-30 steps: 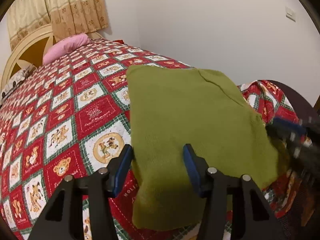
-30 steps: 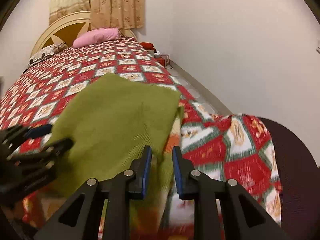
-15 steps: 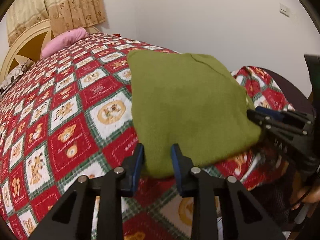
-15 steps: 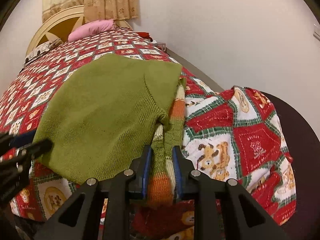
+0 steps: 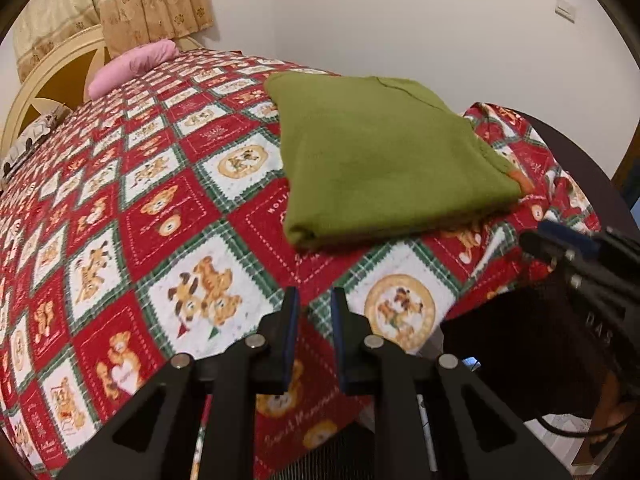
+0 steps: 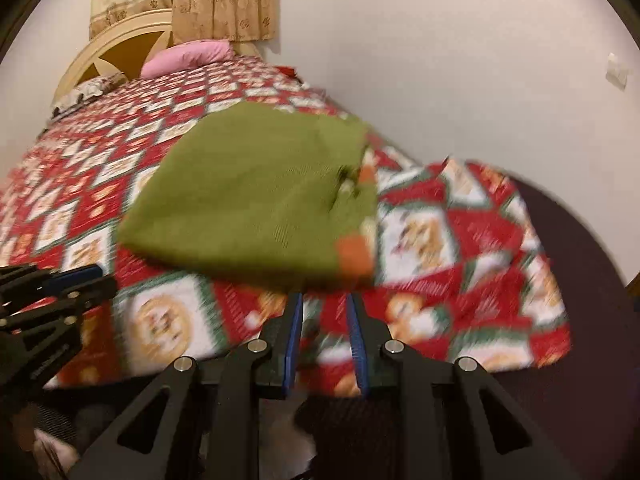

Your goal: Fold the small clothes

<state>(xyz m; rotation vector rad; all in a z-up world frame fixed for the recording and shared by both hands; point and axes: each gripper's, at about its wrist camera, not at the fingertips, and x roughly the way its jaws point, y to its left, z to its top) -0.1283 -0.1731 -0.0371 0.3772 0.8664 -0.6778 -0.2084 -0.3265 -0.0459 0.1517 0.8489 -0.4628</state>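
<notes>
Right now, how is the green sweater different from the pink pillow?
The green sweater is folded flat near the foot of the bed; the pink pillow is plump and sits far off by the headboard. The sweater shows an orange bit at one corner; the pillow is plain pink. Both lie on the teddy-bear quilt.

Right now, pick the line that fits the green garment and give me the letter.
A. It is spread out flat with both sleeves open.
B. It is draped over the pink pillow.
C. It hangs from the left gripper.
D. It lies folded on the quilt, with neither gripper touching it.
D: the green garment lies as a folded block on the patterned quilt, and the left gripper and right gripper are both short of it, nothing between their jaws.
</notes>
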